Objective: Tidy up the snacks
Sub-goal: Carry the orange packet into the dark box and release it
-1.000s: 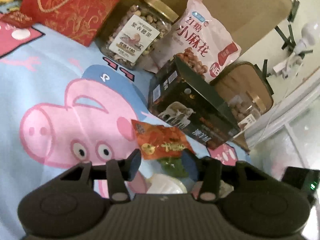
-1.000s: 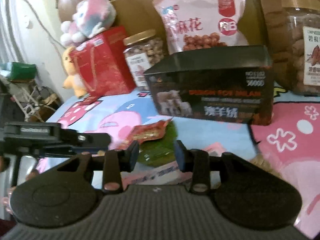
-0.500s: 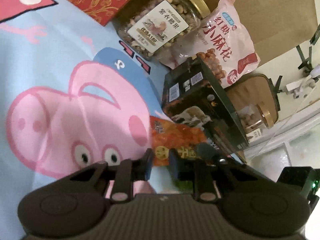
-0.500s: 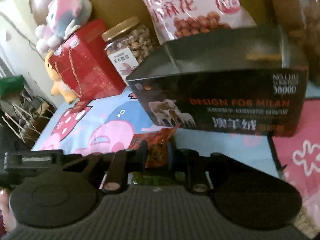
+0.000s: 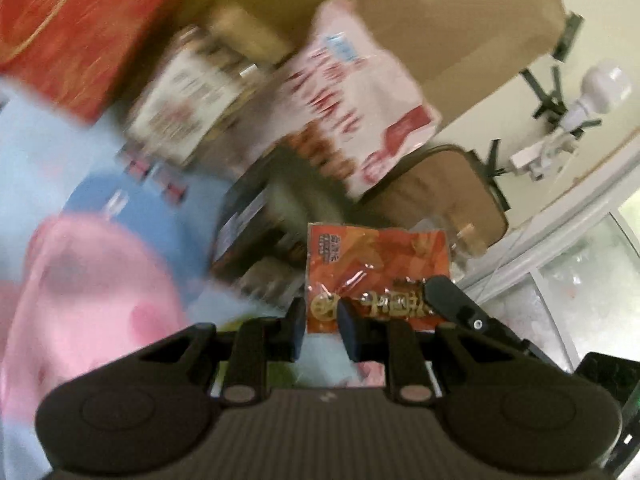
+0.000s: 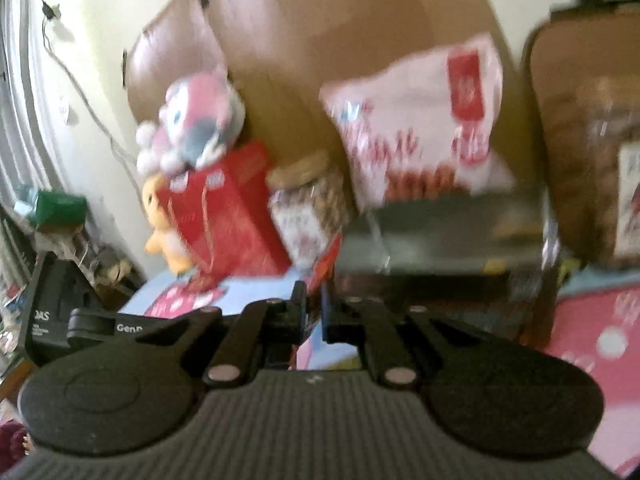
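Observation:
An orange snack packet [image 5: 376,264] hangs in the air in front of the dark box [image 5: 256,240]. My left gripper [image 5: 322,320] is shut on its lower left corner. A black finger of my right gripper [image 5: 452,300] lies against the packet's lower right part. In the right wrist view the packet [image 6: 328,258] shows edge-on and rises from between the fingertips of my right gripper [image 6: 315,304], whose jaws are closing on it. Both views are blurred by motion.
Behind the dark box [image 6: 440,248] lean a pink snack bag [image 5: 352,92], a nut jar [image 5: 188,108] and a red gift bag [image 5: 80,28] against a cardboard box [image 5: 440,12]. Another jar [image 6: 592,160] stands right, plush toys [image 6: 196,120] left. A pig-print blanket [image 5: 80,280] lies below.
Both grippers closed on the orange packet and lifted it off the blanket. The green packet that lay beside it has dropped out of sight.

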`<state>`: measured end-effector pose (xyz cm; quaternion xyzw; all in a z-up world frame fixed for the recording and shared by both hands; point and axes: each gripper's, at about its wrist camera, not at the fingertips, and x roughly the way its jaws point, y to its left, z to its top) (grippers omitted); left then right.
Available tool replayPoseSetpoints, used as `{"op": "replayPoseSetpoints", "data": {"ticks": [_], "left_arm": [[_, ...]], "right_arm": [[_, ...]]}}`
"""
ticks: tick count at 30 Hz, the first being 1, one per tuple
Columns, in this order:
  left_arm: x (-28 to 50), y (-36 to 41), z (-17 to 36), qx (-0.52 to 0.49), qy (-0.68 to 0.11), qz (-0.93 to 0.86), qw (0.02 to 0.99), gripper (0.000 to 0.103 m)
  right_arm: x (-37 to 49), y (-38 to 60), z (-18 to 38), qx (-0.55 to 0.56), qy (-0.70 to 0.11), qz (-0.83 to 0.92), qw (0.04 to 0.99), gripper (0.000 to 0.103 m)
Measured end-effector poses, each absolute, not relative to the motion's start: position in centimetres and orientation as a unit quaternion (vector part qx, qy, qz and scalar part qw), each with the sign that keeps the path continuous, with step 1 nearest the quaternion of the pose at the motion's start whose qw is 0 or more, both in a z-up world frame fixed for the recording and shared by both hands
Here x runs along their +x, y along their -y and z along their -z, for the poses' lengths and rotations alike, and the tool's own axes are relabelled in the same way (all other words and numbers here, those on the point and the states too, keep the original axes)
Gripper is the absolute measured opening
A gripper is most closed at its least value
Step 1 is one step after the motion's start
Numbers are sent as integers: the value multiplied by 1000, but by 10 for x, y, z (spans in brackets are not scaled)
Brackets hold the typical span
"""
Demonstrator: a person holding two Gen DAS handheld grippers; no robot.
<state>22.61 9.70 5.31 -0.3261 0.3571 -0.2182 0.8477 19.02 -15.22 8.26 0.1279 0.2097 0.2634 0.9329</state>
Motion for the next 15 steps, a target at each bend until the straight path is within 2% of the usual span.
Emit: {"op": "replayPoseSetpoints", "data": {"ticks": [3, 6, 13, 15], "left_arm": [[255, -84, -69, -325, -351, 244, 844, 17], [276, -66, -80, -296, -348, 245, 855, 17], [287, -46, -72, -272, -365, 236, 858, 18], [284, -48, -70, -268, -365, 233, 861, 17]], "right_arm": [[205, 167, -93, 142, -192, -248, 939, 10], [226, 176, -87, 156, -207, -232, 938, 10], [258, 202, -57, 179, -222, -158, 946, 10], [261, 207, -54, 162, -218, -131, 953, 14]]}}
